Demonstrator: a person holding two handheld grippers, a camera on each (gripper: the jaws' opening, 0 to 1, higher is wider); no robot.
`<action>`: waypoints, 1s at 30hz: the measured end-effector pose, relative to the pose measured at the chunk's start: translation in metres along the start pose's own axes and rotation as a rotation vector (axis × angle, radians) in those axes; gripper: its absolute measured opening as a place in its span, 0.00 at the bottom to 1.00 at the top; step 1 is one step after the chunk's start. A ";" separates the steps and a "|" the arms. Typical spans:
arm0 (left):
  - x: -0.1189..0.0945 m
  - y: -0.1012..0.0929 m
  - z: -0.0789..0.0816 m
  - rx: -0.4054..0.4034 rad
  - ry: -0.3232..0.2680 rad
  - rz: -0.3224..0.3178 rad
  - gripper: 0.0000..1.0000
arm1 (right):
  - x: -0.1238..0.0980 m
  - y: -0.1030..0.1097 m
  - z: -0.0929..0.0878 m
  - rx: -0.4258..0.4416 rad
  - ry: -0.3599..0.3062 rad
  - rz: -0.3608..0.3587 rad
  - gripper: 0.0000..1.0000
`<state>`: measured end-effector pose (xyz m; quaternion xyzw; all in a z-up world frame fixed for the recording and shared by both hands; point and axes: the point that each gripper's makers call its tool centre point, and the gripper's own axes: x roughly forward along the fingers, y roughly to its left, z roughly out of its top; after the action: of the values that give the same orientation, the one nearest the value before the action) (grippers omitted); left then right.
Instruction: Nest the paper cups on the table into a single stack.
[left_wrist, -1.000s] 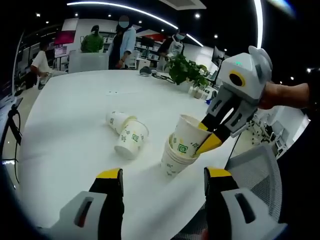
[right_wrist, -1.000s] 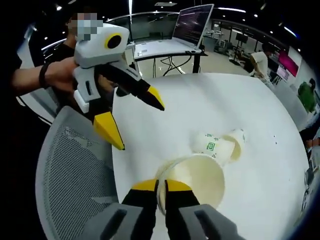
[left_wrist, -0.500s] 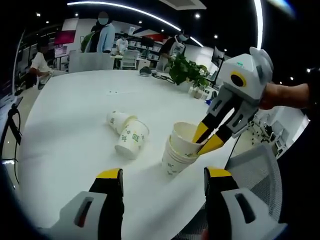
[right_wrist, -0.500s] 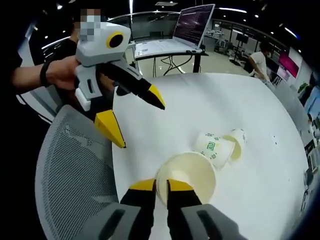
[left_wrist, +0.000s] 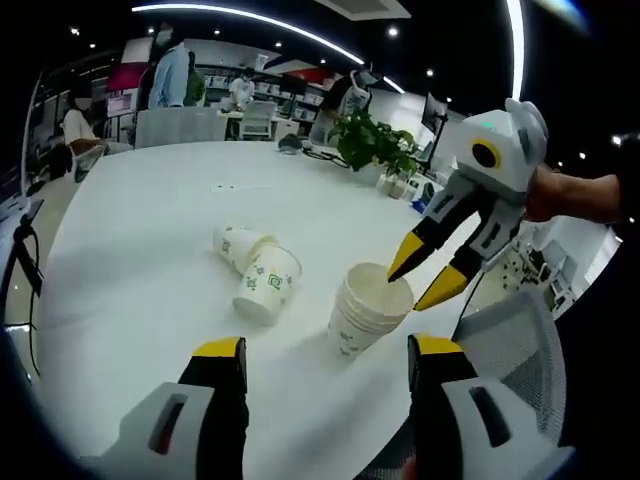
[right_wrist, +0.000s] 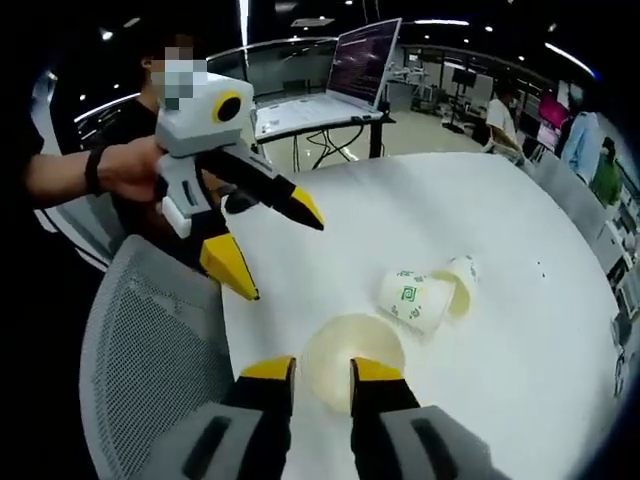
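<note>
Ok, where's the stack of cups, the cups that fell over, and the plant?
stack of paper cups (left_wrist: 362, 320), left gripper view, on its side wall.
tipped-over paper cups (left_wrist: 264, 285), left gripper view, on the nearer cup's printed side.
potted plant (left_wrist: 375, 143), left gripper view, on its green leaves.

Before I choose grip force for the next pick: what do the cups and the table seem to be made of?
The stacked cups and the two lying cups look like thin paper: matte cream walls, printed green logos, rolled rims. They would probably crush easily. The table top is smooth white with a soft sheen, possibly laminate; the frames leave that open.
</note>
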<state>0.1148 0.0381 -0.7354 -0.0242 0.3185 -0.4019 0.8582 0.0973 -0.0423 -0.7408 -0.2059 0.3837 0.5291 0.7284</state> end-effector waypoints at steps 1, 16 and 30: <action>0.001 0.000 0.000 0.001 0.001 0.000 0.63 | 0.000 0.000 0.000 0.022 -0.016 0.001 0.24; 0.009 0.009 0.004 0.012 0.014 -0.010 0.62 | -0.027 -0.014 -0.004 0.251 -0.233 -0.079 0.51; 0.029 0.033 0.019 0.002 0.026 0.003 0.62 | -0.041 -0.011 -0.026 0.343 -0.290 -0.140 0.69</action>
<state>0.1614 0.0359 -0.7447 -0.0177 0.3295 -0.4009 0.8546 0.0927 -0.0898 -0.7269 -0.0268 0.3440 0.4284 0.8351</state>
